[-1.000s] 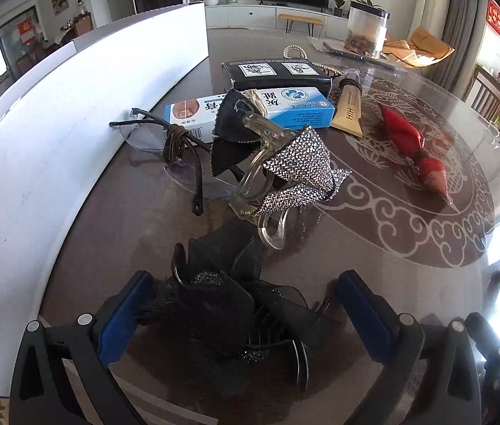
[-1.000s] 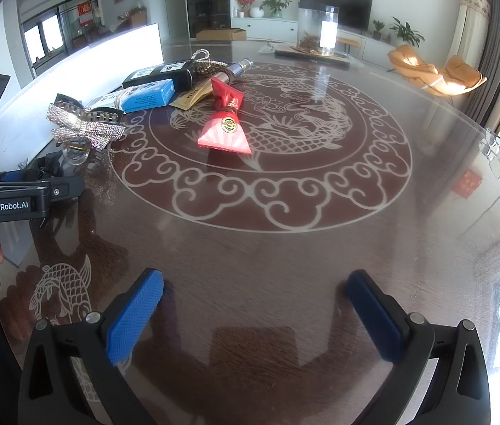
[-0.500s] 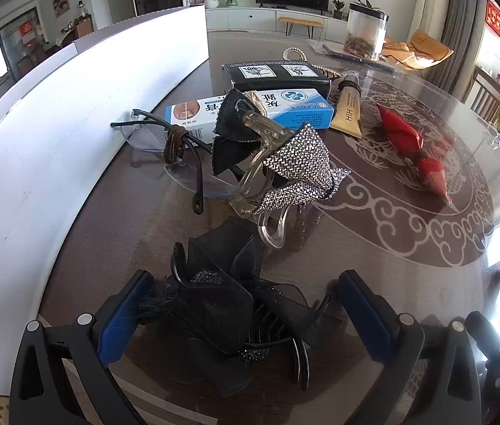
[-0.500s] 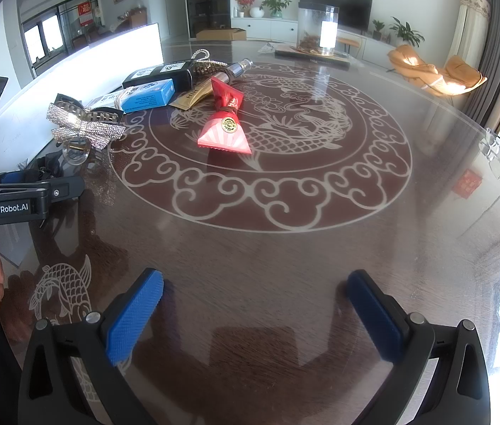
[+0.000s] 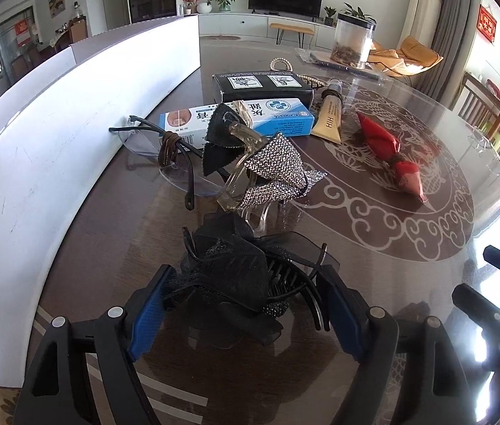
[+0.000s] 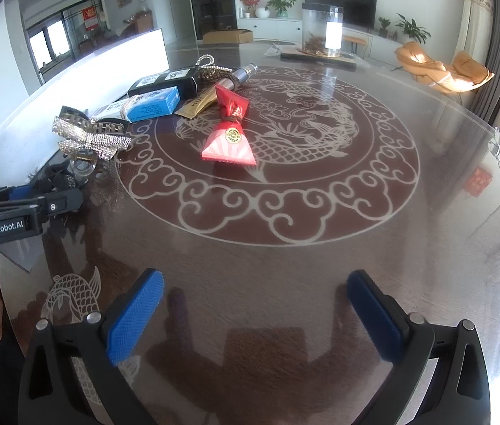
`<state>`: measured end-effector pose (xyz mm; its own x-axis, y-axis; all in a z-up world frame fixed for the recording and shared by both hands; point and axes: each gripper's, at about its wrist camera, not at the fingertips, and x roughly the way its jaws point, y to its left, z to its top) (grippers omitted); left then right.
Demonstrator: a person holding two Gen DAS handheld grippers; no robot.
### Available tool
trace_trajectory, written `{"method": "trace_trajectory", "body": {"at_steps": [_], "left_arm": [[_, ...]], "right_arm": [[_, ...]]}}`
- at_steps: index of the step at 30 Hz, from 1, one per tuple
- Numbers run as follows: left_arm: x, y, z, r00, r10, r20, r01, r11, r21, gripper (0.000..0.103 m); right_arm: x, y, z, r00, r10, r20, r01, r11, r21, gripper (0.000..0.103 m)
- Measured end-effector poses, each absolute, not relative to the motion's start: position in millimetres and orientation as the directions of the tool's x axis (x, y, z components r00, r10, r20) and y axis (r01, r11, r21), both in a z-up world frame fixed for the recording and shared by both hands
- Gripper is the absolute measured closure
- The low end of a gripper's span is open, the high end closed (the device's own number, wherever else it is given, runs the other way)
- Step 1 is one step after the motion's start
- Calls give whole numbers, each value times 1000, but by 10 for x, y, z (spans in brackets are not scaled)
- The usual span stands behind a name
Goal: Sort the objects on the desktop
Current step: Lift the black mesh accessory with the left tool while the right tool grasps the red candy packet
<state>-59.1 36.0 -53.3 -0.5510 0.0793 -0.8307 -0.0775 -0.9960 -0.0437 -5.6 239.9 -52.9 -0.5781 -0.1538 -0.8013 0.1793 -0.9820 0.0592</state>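
Observation:
A black lace hair clip [image 5: 239, 276] lies on the dark table between the blue pads of my left gripper [image 5: 246, 308], which is shut on it. Beyond it lie a rhinestone bow clip [image 5: 274, 173], clear glasses [image 5: 165, 156], a blue-white box [image 5: 250, 118], a black box [image 5: 264, 85], a gold tube [image 5: 331, 117] and a red wrapped packet [image 5: 391, 156]. My right gripper [image 6: 253, 315] is open and empty over bare table. In its view, the bow clip [image 6: 90, 138] and the red packet [image 6: 230, 134] lie farther off.
A white board [image 5: 55, 134] stands along the table's left side. A clear jar [image 5: 354, 40] stands at the far edge. The left gripper's body [image 6: 20, 212] shows at the left of the right wrist view.
My left gripper's jaws have closed in on the black lace hair clip. The right gripper has stayed put.

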Motion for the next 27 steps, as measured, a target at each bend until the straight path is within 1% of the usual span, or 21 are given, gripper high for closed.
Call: {"method": "trace_trajectory", "body": {"at_steps": [2,5,8,11,12,13,14,15,16,23,27], "left_arm": [[-578,410,-518,-563,67,-824,-89,-996,-20,23],[-572,464,-523,-570,51,-820,-99,-995,7,23],[-557,446,-501,-581,51,-813,-95,-995,6,23],[-536,397,-468,-592,61,-804,-87,-996,-12,23],[-534,380,-457,-595,66,-801,-84,-996,-20,23],[-529,362,-443,-599,72,-797,-82,-996,-29,23],[-517,348,-429,-606,79,-792,-80,-996,-38,23],[-508,331,-409,-614,88,-785,-80,-996,-49,23],[-498,315,-389,-622,98,-777,-80,-995,-61,23],[-346,233,-188,-692,153,-706,-88,-988,-128,23],[-135,107,68,-733,168,-660,-73,-983,-170,23]], "right_arm": [[-271,2407,-389,-584,-167,-794,174,-982,78,0],[-731,2208,-312,-524,-182,-832,245,-968,57,0],[-1125,1923,-347,-504,-136,-853,314,-949,-34,0],[-1444,1745,-465,-457,-115,-882,337,-940,-52,1],[-1520,1716,-518,-431,-117,-895,345,-938,-44,3],[-1564,1691,-556,-412,-120,-903,354,-934,-38,20],[-1573,1698,-541,-407,-160,-899,367,-930,0,39],[-1557,1708,-508,-425,-143,-894,357,-934,-20,56],[-1532,1728,-477,-427,-136,-894,349,-937,-25,84],[-981,1999,-134,-498,-171,-850,386,-921,-41,84],[-761,2078,149,-534,-211,-818,399,-916,-24,84]]}}
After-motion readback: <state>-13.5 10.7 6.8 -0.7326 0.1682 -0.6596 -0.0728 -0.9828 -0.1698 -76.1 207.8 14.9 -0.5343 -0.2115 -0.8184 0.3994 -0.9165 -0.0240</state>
